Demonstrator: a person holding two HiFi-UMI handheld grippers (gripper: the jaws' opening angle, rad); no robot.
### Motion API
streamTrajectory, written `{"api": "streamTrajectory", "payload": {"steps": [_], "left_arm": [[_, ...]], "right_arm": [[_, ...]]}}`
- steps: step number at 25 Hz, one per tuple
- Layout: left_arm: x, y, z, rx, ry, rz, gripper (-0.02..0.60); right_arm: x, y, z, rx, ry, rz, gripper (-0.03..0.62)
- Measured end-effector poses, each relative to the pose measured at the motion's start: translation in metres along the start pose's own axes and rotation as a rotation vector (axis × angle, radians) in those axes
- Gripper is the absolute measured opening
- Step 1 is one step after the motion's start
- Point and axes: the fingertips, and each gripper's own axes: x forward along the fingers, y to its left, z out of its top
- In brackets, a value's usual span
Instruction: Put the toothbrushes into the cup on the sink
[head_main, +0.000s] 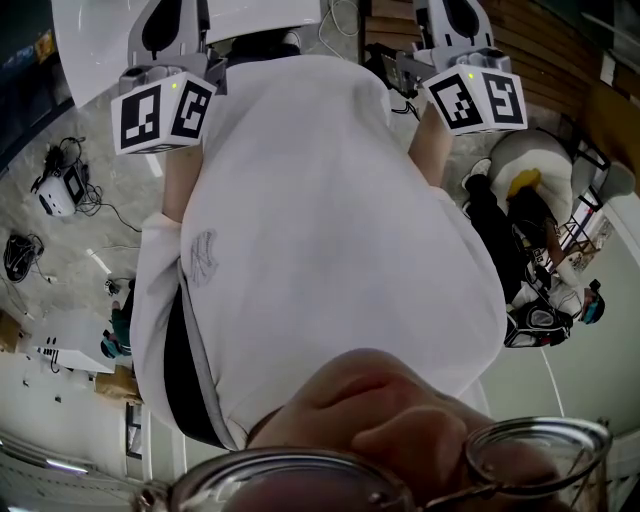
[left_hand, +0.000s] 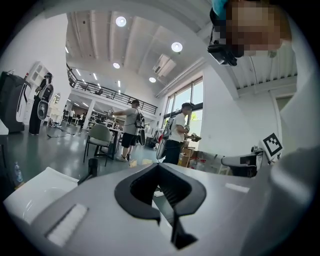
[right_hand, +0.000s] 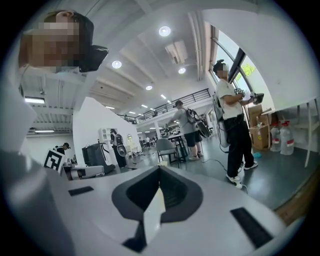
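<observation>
Left gripper (left_hand: 159, 166): fingers are pressed together at the tips, nothing is held between them. Right gripper (right_hand: 160, 169): same, tips are closed, nothing is gripped. Both are held up beside the body; their marker cubes (head_main: 165, 112) and (head_main: 478, 98) are seen at either side of the chest.

The head view is mostly blocked by the wearer's white shirt (head_main: 320, 230), with glasses (head_main: 400, 470) at the bottom edge. Cables (head_main: 65, 185) are seen on the floor to the left.

Toothbrushes, cup and sink: not shown in any view.

Both gripper views are aimed across an open hall. A chair (left_hand: 100, 137) and two standing people (left_hand: 131, 127) are seen ahead of the left one; a standing person (right_hand: 235, 125), water bottles (right_hand: 280, 137) and cardboard boxes (right_hand: 260, 132) ahead of the right one.
</observation>
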Motion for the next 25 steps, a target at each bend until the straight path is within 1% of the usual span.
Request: {"api": "streamTrajectory", "payload": {"steps": [6, 13, 25], "left_arm": [[-0.001, -0.002, 0.002, 0.007, -0.019, -0.009, 0.005], [-0.004, -0.006, 0.010, 0.020, -0.040, 0.002, 0.006], [0.001, -0.005, 0.009, 0.026, -0.033, -0.007, 0.006]], "right_arm": [[0.003, 0.005, -0.001, -0.022, -0.002, 0.009, 0.009], [0.000, 0.006, 0.005, -0.032, -0.016, 0.024, 0.009], [0.004, 0.002, -0.001, -0.036, 0.006, 0.019, 0.009]]}}
